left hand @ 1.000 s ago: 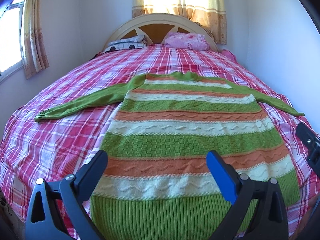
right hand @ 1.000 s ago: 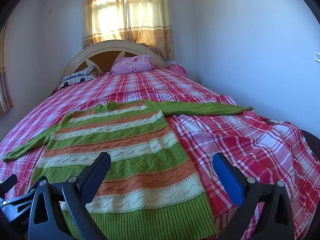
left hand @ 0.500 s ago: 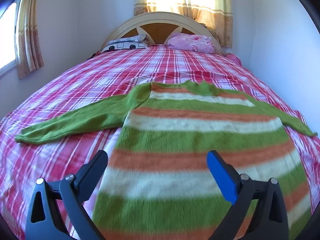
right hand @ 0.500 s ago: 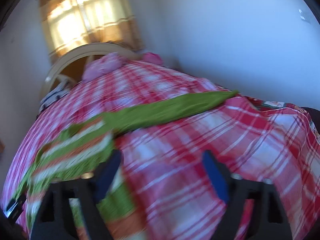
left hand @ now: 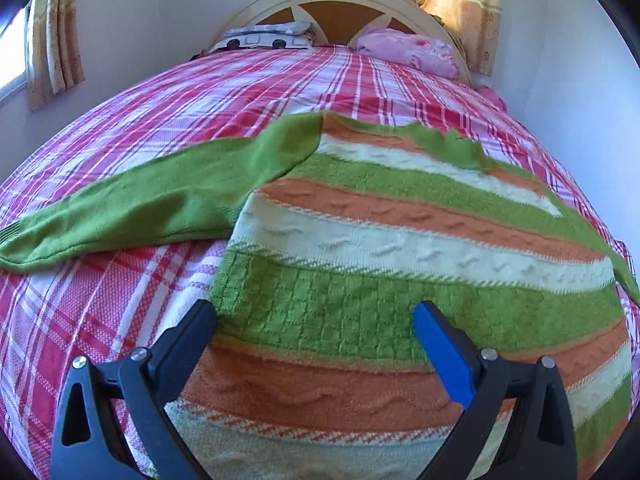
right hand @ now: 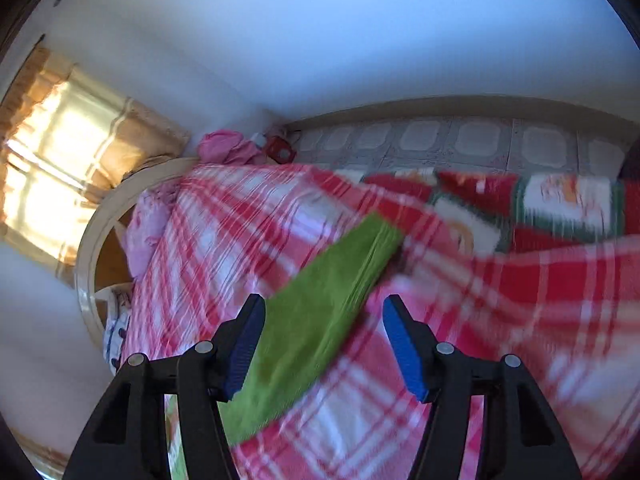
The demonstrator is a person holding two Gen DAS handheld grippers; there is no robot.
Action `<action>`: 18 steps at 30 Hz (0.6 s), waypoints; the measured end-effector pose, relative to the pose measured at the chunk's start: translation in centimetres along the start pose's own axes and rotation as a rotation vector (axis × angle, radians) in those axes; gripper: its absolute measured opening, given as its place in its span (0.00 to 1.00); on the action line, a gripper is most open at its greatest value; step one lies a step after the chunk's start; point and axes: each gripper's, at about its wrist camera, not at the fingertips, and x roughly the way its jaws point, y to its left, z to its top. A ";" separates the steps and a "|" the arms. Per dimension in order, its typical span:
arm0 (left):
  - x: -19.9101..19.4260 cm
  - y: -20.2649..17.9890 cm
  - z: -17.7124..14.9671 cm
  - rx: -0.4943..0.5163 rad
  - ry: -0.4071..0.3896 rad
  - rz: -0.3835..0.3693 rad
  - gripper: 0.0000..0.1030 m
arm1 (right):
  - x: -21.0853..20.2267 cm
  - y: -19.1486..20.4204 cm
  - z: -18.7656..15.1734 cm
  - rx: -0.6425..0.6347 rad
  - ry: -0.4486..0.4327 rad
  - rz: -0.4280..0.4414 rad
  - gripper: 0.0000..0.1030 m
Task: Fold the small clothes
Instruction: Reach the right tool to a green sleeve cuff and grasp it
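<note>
A small knitted sweater (left hand: 400,248) with green, orange and cream stripes lies flat on the red plaid bed. Its green left sleeve (left hand: 132,208) stretches out to the left. My left gripper (left hand: 314,316) is open and empty, low over the sweater's left side below the armpit. In the right wrist view, the green right sleeve (right hand: 320,312) runs between the jaws, its cuff (right hand: 380,236) just beyond them. My right gripper (right hand: 324,316) is open, astride the sleeve. That view is tilted and blurred.
The red plaid cover (left hand: 100,312) spans the bed. Pillows (left hand: 408,50) lie against the cream headboard (left hand: 340,0). In the right wrist view, a patterned blanket (right hand: 540,208) hangs at the bed's edge, with tiled floor (right hand: 440,140) and wall beyond.
My left gripper has moved forward and lower over the sweater's body. My right gripper has swung right and rolled, coming over the right sleeve near its cuff.
</note>
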 end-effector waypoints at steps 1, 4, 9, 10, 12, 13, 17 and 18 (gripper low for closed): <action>0.0 -0.2 -0.1 0.008 0.002 0.009 0.99 | 0.2 -0.1 0.9 -0.004 -0.013 -0.038 0.60; 0.1 -0.7 -0.1 0.028 0.009 0.028 1.00 | 1.5 -0.9 2.4 0.010 0.000 -0.076 0.60; 0.5 -0.5 0.2 0.015 0.014 0.012 1.00 | 5.2 -1.5 2.8 0.000 0.090 -0.092 0.59; 0.4 -0.4 0.2 0.015 0.015 0.012 1.00 | 6.0 -1.4 2.6 -0.007 0.109 -0.088 0.54; 0.5 -0.4 0.3 0.015 0.015 0.012 1.00 | 7.4 -1.5 2.6 -0.017 0.130 -0.082 0.48; 0.5 -0.4 0.3 0.015 0.014 0.011 1.00 | 7.9 -1.5 2.6 -0.022 0.137 -0.087 0.40; 0.6 -0.3 0.4 0.011 0.014 0.006 1.00 | 8.3 -1.8 2.4 -0.044 0.132 -0.103 0.09; 0.6 -0.3 0.4 0.012 0.014 0.007 1.00 | 8.2 -1.8 2.5 -0.042 0.136 -0.086 0.08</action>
